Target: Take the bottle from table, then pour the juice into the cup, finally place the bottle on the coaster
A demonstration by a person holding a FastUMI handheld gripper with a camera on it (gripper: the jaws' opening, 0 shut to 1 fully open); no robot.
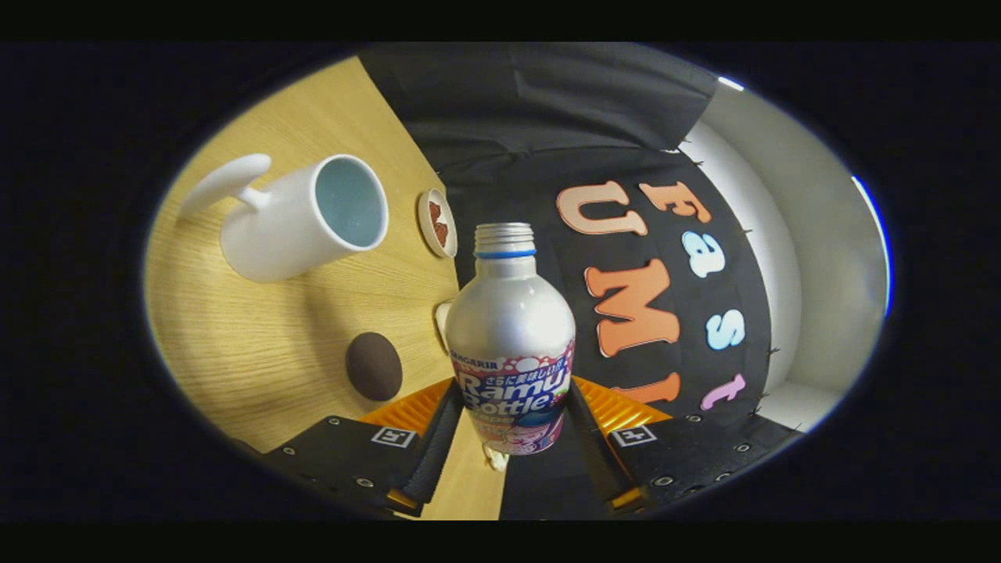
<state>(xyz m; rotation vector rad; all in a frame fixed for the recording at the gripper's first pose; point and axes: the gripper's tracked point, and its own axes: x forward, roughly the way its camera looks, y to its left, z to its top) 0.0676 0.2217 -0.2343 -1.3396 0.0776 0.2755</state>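
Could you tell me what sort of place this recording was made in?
Most likely a staged recording booth, not a real kitchen: a black cloth wall backs a bare wooden table set with a white cup and a dark coaster. The gripper has its fingers shut on the bottle.

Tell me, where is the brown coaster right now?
In the gripper view, the brown coaster lies on the wooden table, just beside the bottle held between the fingers, nearer the fingers than the white cup.
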